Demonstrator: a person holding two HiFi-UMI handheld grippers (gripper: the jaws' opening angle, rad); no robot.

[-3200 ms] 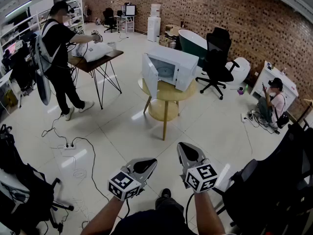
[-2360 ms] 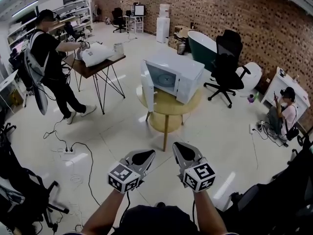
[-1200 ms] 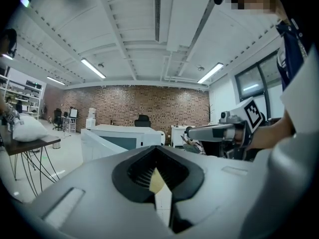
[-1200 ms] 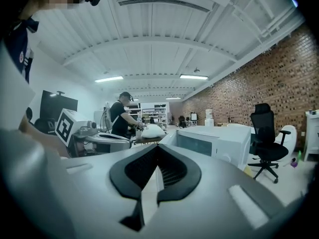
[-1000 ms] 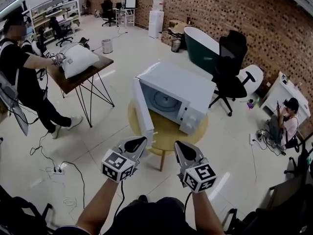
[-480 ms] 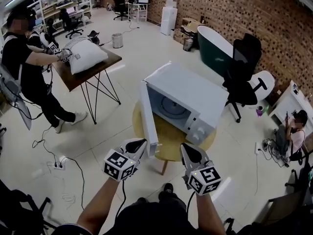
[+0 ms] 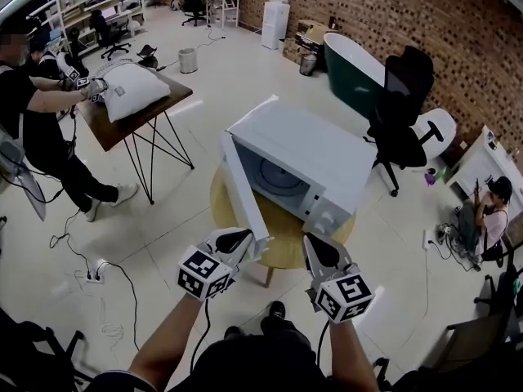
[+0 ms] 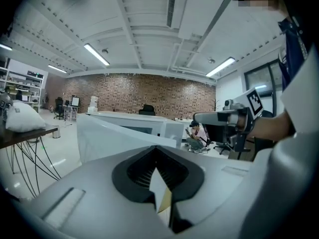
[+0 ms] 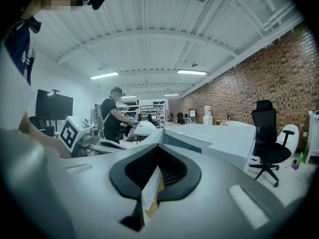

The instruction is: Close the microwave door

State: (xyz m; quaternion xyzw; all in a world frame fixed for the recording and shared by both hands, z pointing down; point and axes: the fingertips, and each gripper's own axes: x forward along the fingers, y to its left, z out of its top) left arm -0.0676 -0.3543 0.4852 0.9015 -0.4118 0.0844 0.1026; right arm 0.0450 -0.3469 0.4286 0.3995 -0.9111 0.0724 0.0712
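Round table [image 7: 283, 239] largely beneath the microwave [image 7: 302, 145]

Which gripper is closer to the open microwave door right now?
Left. The left gripper sits right at the free edge of the door; contact is unclear. The right gripper hangs further right, in front of the control-panel end of the microwave, apart from the door.

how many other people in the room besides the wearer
2: a standing person at left by the brown table, a sitting person on the floor at far right. More may be hidden.
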